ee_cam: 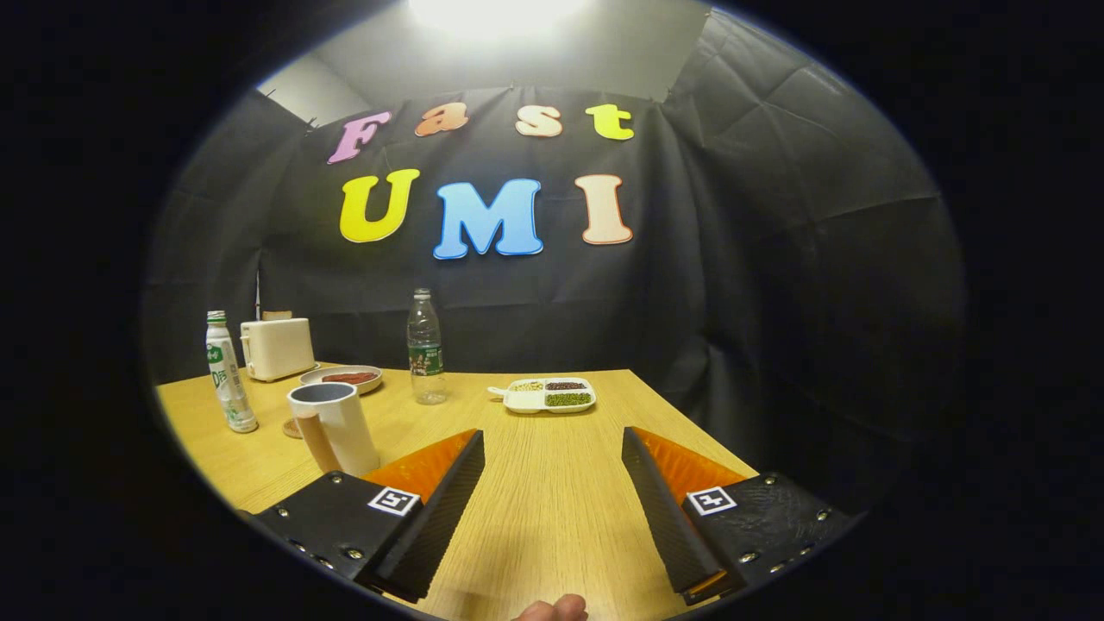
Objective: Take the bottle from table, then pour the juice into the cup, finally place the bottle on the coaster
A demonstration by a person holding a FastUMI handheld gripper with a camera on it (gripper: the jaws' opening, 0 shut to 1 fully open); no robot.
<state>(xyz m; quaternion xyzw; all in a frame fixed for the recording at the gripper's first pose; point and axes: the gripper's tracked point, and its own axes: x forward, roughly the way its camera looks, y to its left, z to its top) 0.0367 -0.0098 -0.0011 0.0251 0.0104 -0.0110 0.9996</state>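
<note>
Your gripper [552, 448] hangs spread over the bare wooden table [552, 517], pinching nothing. Beyond its left finger stands the cup [335, 427], the coaster [293, 428] just behind it. The bottle [426, 348] stands upright near the table's far edge.

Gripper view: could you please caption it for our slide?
Open gripper over the table, clear bottle and cup beyond.

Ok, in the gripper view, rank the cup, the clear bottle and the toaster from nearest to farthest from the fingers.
The gripper is open, fingers over bare table.
1. Cup: just beyond the left finger.
2. Clear bottle: farther back, mid-table.
3. Toaster: far left, by the wall.
</note>
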